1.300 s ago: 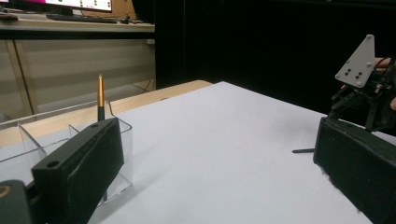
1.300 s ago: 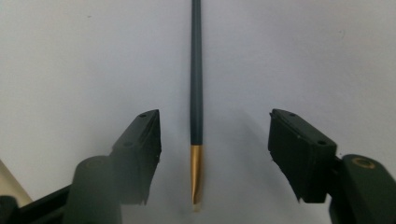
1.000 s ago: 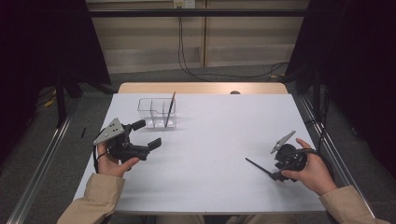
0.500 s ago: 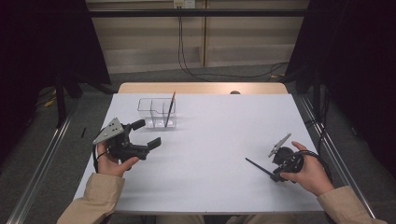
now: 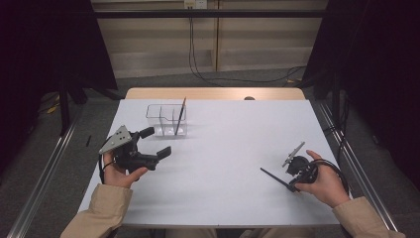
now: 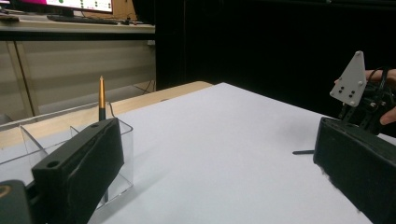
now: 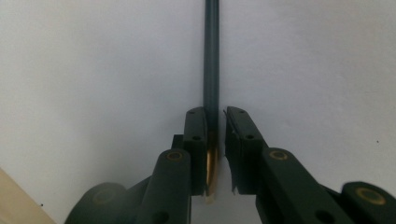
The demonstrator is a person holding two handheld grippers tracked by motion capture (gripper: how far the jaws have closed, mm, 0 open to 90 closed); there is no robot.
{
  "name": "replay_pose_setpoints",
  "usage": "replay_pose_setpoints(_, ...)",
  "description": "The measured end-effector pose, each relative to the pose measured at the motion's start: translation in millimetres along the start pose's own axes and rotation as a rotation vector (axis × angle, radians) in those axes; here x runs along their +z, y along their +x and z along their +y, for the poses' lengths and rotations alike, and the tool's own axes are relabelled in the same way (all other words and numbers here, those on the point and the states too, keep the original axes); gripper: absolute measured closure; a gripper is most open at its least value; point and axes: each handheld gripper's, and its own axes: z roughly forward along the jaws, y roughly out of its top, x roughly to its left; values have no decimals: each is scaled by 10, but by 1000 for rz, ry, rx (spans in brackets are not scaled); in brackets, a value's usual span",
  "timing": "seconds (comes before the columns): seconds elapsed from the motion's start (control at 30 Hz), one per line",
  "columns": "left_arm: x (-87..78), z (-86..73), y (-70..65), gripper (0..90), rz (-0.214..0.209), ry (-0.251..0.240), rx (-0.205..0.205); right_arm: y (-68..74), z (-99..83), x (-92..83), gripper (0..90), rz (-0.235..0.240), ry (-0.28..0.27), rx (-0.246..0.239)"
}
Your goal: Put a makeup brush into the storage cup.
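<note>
Right gripper (image 7: 216,122) is closing its jaws on a slim dark pen (image 7: 211,70) lying on the white tabletop (image 5: 223,148); a sliver of gap at the right pad, so firm contact is hard to make out (gold end is sitting between the pads). Jaws were wider a second ago. Left gripper (image 5: 154,143) is idling wide open, holding nothing, near the clear plastic organizer (image 5: 159,118) with another gold-ended pen (image 5: 179,116) leaning inside.

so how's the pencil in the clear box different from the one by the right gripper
The pencil in the clear box stands nearly upright, leaning, free of either gripper. The pencil on the table lies flat between the right gripper jaws, which have just been closing on it. Both are dark and slim with a gold end.
</note>
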Motion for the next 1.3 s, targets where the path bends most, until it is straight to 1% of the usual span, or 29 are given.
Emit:
replay_pose_setpoints(0.1,2,-5,-5,17,-1,4,-2,0,13,4,839,8,5,4)
replay_pose_setpoints(0.27,10,-8,-9,18,-6,5,-3,-1,32,3,840,6,21,6)
replay_pose_setpoints(0.43,10,-3,-12,18,-2,4,3,-24,16,0,841,23,7,17)
replay_pose_setpoints(0.6,-1,6,-12,18,-6,1,-2,-52,-8,-10,842,39,-11,21)
replay_pose_setpoints(0.67,-3,7,-9,18,-4,-2,-5,-53,-12,-18,842,44,-8,27)
replay_pose_setpoints(0.73,-2,4,-7,18,-3,0,-7,-48,-9,-19,841,47,-10,17)
replay_pose_setpoints(0.8,5,1,-4,18,0,4,-1,-45,0,-30,841,61,-13,14)
replay_pose_setpoints(0.87,10,-1,-5,18,-7,6,-1,-42,14,-44,842,58,-12,5)
replay_pose_setpoints(0.9,14,-2,-7,18,-8,5,-3,-40,21,-53,841,61,-16,8)
replay_pose_setpoints(0.97,18,-3,-13,18,-13,7,-12,-45,36,-76,842,67,-21,2)
replay_pose_setpoints(1.03,21,-4,-15,18,-12,11,-6,-49,54,-105,841,66,-25,-1)
replay_pose_setpoints(1.3,39,-2,-30,18,-18,14,-9,-18,159,-205,842,70,-31,-30)
